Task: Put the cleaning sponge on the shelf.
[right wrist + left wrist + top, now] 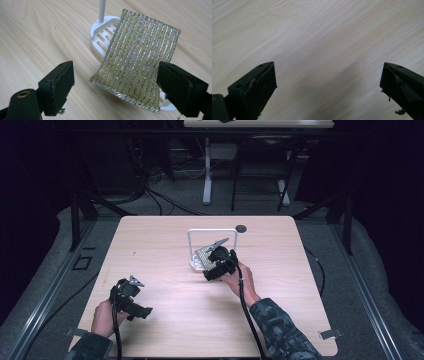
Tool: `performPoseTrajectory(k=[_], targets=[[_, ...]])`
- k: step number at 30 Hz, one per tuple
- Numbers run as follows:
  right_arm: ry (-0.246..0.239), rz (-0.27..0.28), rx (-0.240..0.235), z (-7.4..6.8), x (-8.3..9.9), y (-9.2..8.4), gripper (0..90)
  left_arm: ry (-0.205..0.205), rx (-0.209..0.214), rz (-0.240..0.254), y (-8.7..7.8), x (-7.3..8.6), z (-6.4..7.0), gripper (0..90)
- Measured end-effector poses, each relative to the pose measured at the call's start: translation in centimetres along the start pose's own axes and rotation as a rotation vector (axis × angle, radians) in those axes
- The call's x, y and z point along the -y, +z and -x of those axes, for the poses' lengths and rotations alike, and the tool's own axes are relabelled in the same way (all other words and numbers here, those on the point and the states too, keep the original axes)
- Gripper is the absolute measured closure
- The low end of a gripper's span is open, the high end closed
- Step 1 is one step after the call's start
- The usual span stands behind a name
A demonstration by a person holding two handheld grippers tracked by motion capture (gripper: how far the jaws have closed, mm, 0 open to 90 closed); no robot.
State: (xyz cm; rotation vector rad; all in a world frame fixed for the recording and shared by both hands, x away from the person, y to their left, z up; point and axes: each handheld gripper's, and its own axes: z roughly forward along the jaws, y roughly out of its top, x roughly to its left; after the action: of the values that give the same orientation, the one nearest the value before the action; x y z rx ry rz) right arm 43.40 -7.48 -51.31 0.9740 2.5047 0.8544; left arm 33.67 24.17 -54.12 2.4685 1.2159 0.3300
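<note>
Sponge, the gold-and-silver striped scouring pad [136,62], lies on the white slotted plastic rack [100,30] mid-table, near edge overhanging; placement looks done, only retreat left. Right gripper [115,85]: jaws apart, straddling the pad, pads clear of it. Left gripper [328,87]: jaws wide, empty, over bare light wood table [317,37].

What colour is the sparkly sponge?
Gold-yellow with shiny silver stripes; the sponge shows best in the right gripper view.
</note>
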Motion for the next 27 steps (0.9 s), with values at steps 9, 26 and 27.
performPoseTrajectory(k=[9,26,27], targets=[[-0.003,0.017,-0.019,-0.3,0.1,-1.8,12.7,0.0,0.001,0.0,0.0,0.0,0.0,0.5],[0.007,0.029,-0.013,-0.3,2.4,-6.8,10.9,0.004,-0.003,-0.003,0.1,0.0,0.0,0.5],[0.002,0.03,-0.01,-0.3,2.7,-7.0,11.5,0.003,-0.004,-0.005,0.1,-0.1,0.0,0.5]])
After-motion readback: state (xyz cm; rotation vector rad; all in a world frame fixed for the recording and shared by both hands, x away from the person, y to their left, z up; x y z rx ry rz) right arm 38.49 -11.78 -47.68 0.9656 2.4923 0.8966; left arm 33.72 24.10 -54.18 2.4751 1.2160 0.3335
